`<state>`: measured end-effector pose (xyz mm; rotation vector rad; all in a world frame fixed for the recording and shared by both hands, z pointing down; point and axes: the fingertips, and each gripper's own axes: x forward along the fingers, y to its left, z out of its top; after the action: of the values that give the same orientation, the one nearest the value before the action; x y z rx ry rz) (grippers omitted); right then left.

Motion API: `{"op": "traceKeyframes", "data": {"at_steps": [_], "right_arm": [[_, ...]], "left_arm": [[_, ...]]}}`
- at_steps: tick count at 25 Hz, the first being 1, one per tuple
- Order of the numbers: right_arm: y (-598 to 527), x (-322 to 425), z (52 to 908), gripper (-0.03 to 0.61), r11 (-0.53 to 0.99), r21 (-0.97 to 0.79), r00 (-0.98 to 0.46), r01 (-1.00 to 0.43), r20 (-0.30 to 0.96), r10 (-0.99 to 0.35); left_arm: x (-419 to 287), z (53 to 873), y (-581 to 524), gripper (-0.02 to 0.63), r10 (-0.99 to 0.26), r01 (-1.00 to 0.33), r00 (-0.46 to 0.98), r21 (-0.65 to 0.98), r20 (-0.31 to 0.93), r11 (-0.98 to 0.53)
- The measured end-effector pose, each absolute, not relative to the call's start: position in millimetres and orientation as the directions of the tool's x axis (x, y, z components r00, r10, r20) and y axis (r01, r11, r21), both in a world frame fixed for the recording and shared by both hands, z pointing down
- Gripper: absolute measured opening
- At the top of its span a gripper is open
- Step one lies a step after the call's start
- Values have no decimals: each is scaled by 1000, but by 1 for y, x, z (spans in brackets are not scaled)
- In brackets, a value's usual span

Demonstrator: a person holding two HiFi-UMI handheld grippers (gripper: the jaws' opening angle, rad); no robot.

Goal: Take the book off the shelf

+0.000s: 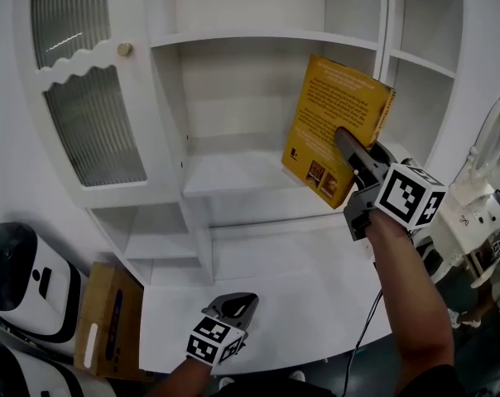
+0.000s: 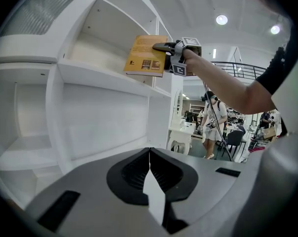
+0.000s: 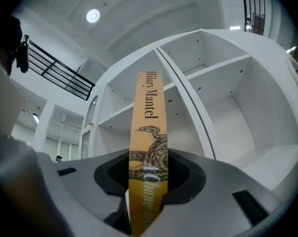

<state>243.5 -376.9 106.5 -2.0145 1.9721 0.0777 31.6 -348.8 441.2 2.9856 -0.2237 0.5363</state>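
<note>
A right gripper (image 1: 343, 141) clamps a yellow book (image 1: 329, 98) by its spine, jaws pressed on both covers. The book hangs tilted at the open front of the middle compartment of a white cabinet (image 1: 192, 23), above the shelf (image 1: 233, 176); whether its lower edge touches the board cannot be told. The left gripper (image 1: 233, 306) hovers low over the bare white counter (image 1: 300, 296), jaws clenched together with nothing between them. To the left, the cabinet's ribbed-glass door (image 1: 88, 122) with a round knob (image 1: 125, 49) stands shut. A brown box (image 1: 109, 321) sits below the counter's left end. Beyond the cabinet lies an open hall with round ceiling lights (image 2: 221, 19), a dark railing (image 2: 233, 69) and a person (image 2: 211, 125) standing among desks.
</note>
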Motion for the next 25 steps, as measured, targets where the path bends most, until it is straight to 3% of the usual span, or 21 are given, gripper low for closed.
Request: {"op": "traceKeyframes", "data": {"at_steps": [14, 25], "right_arm": [[-312, 200, 168, 155, 242, -303, -154, -922, -287, -946], [-308, 175, 298, 155, 239, -461, -231, -854, -75, -970]], "left_arm": [[25, 448, -358, 11, -167, -205, 926, 80, 338, -975], [13, 458, -369, 11, -222, -254, 914, 52, 341, -966]]}}
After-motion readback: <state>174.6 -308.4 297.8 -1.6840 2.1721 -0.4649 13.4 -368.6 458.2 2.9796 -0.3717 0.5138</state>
